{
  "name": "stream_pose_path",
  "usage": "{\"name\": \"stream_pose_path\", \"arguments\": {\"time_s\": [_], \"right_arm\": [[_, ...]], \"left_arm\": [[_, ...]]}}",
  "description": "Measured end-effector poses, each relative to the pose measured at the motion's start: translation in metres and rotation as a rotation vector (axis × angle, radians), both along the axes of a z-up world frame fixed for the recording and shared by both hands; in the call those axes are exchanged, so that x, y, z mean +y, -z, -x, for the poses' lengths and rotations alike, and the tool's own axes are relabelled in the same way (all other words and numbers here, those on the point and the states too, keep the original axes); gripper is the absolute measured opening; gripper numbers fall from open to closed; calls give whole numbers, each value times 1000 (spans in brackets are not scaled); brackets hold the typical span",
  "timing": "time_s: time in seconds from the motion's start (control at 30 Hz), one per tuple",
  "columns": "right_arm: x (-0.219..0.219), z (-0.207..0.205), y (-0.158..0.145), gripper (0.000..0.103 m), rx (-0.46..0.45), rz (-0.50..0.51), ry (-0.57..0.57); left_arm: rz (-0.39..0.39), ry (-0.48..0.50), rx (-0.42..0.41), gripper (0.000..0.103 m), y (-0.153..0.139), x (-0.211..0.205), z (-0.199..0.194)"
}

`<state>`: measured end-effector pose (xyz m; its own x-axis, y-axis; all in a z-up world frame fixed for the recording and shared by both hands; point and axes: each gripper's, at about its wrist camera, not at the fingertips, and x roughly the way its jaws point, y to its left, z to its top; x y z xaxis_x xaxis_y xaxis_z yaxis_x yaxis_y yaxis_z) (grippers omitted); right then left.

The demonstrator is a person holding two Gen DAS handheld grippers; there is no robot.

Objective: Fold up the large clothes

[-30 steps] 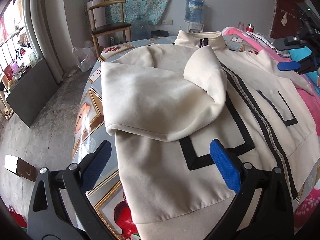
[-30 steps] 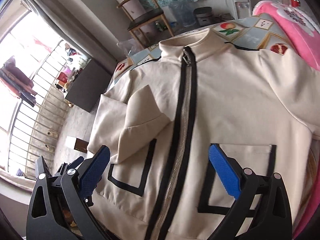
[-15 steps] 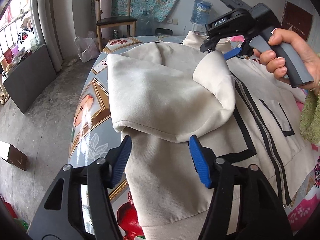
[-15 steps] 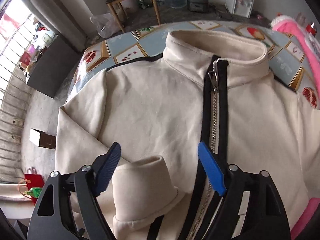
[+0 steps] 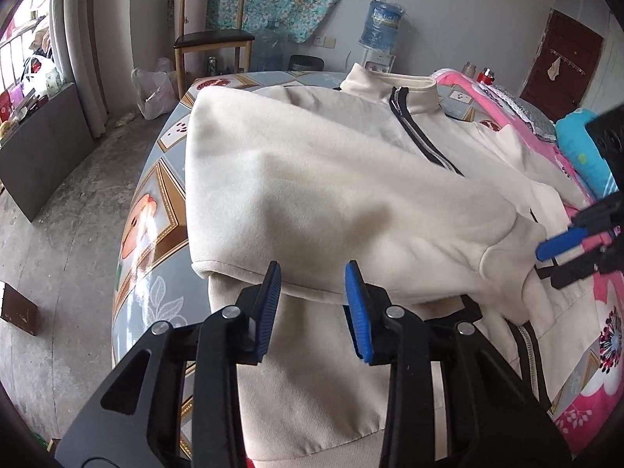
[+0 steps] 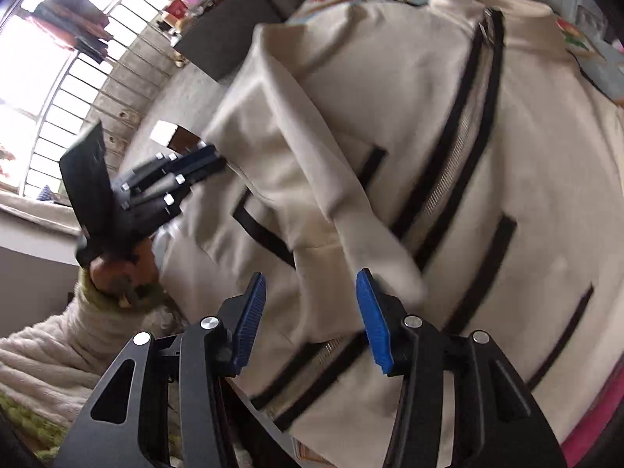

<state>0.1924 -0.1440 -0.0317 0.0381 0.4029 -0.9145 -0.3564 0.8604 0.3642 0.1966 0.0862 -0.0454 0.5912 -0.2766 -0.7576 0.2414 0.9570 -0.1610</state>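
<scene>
Left claw (image 5: 312, 304) is half open; its jaws have just been closing, and the folded edge of the jacket (image 5: 331, 179) lies between its pads, not yet pinched. Jacket lies zipped, front up, on the tabletop (image 5: 156, 179) ahead of both claws. Right claw (image 6: 308, 312), blurred, is also half open and closing, with the sleeve (image 6: 374, 249) cuff just ahead of its pads. Judgement: pinch both layers fully before lifting, and keep the fold line straight.

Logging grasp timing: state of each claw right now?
Left claw: open, just been closing, sleeve edge between, not pinched.
Right claw: open, just been closing around the cuff.
</scene>
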Motion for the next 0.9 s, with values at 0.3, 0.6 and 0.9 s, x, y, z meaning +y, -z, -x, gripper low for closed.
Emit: {"name": "stream_pose_path", "arguments": {"time_s": [0.3, 0.6, 0.9], "right_arm": [[-61, 14, 16, 51, 85, -239, 396], [-45, -16, 42, 50, 104, -264, 519], [-43, -20, 46, 34, 76, -226, 523]], "left_arm": [[-3, -45, 35, 33, 13, 3, -3], [42, -74, 65, 33, 25, 16, -5], [36, -65, 51, 33, 24, 15, -3]]}}
